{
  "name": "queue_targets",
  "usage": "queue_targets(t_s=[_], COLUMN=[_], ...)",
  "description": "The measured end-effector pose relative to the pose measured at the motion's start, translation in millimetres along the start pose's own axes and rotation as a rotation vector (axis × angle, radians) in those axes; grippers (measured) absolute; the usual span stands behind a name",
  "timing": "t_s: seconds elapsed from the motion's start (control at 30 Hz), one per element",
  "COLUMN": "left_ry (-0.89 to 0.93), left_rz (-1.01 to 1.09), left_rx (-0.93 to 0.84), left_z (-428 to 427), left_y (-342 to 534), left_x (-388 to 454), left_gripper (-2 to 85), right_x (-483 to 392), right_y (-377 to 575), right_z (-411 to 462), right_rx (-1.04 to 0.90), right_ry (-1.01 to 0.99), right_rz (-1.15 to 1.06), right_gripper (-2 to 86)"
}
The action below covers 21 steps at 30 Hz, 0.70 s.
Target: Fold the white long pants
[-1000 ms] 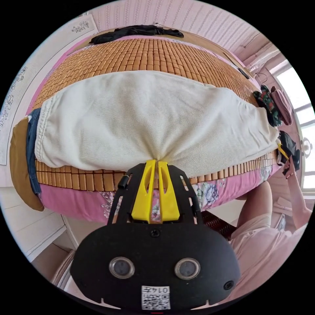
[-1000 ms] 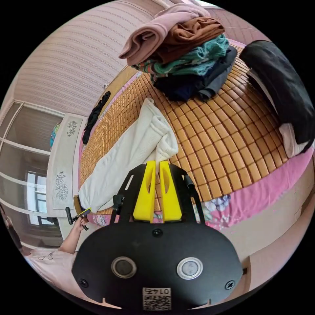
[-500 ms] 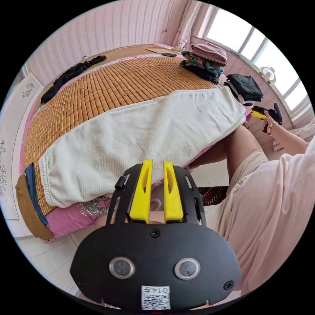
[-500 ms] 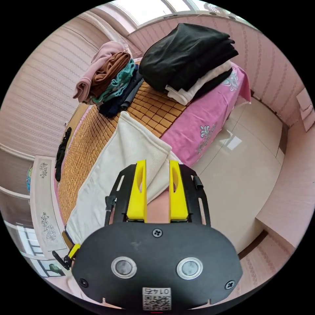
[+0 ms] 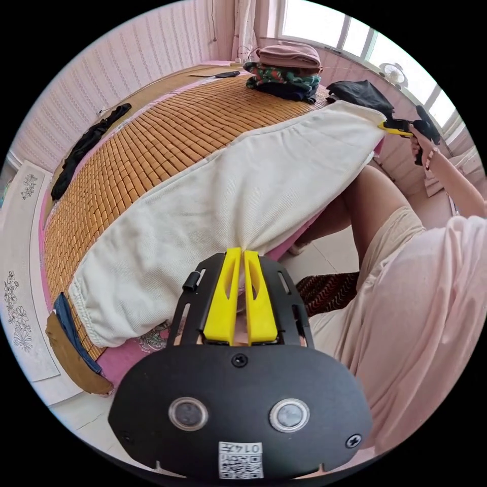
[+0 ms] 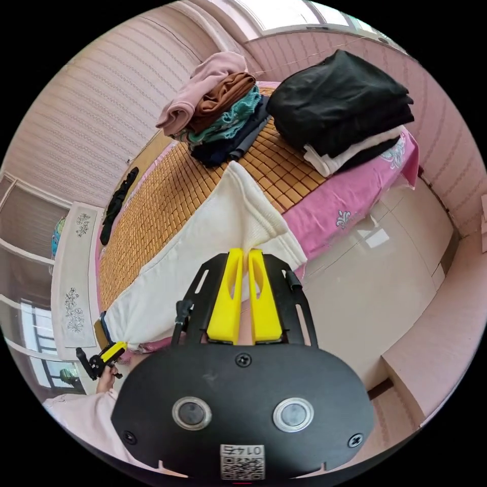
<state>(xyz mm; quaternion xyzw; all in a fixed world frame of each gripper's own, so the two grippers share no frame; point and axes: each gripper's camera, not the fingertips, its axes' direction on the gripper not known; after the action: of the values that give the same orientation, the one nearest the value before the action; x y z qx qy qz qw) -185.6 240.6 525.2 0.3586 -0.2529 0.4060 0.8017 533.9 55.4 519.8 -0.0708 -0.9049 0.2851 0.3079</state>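
White long pants (image 5: pixel 228 187) laid across the centre of the left gripper view on the bamboo mat (image 5: pixel 152 147) of the bed, near edge pinched by the left claw (image 5: pixel 243 252), cuff end gripped by the right claw (image 6: pixel 244 252), folded clothes (image 6: pixel 218 122) stacked at upper centre.

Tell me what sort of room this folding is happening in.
Most likely a bedroom: the white long pants lie on a bed with a bamboo mat over a pink floral sheet, with stacks of folded clothes beside a window.
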Motion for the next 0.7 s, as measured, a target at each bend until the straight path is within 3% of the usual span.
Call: queue_targets(t_s=[0.17,0.33,0.5,0.57,0.7], left_ry=[0.043,0.079,0.071,0.044,-0.061], left_rz=[-0.042,-0.097,-0.146,-0.115,0.088], left_rx=[-0.06,-0.062,0.01,0.038,0.093], left_z=[23,14,-22,-29,-22], left_y=[-4,-12,-20,-32,-86], left_x=[7,3,-21,-27,-17], left_gripper=[0.3,5.1,6.3,7.0,8.7], right_x=[36,24,-25,-45,-84], right_y=[14,22,9,1,-35], right_z=[67,34,-11,-16,32], right_rx=[-0.217,-0.095,0.155,0.224,0.078], right_ry=[0.071,0.105,0.374,0.335,0.217], right_rz=[0.071,0.079,0.046,-0.027,-0.173], right_gripper=[6.2,7.0,6.6,6.6,10.4])
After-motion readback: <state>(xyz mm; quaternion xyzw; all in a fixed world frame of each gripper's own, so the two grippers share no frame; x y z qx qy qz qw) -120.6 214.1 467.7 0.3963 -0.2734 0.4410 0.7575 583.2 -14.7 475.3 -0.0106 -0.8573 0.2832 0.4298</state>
